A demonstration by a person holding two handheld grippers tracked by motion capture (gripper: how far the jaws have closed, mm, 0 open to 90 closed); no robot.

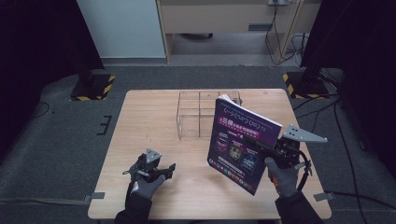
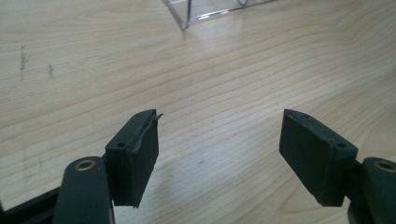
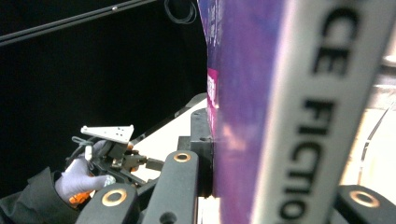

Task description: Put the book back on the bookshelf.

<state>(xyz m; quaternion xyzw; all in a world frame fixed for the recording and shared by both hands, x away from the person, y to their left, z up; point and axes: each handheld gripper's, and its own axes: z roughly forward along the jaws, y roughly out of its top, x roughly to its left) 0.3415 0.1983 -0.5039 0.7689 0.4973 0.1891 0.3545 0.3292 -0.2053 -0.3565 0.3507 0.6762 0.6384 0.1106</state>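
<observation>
A book with a purple cover stands tilted above the right half of the wooden table, clear of the surface. My right gripper is shut on its right edge. In the right gripper view the book's pale spine and purple cover sit clamped between the jaws of the right gripper. My left gripper rests low near the front left of the table, open, with nothing between its jaws. The left gripper view shows the left gripper with bare wood in its gap.
A clear acrylic divided rack stands at the back middle of the table, just behind the book; its corner appears ahead of the left gripper. Black stands with striped bases flank the table on the floor. The left hand and left gripper appear beyond the book.
</observation>
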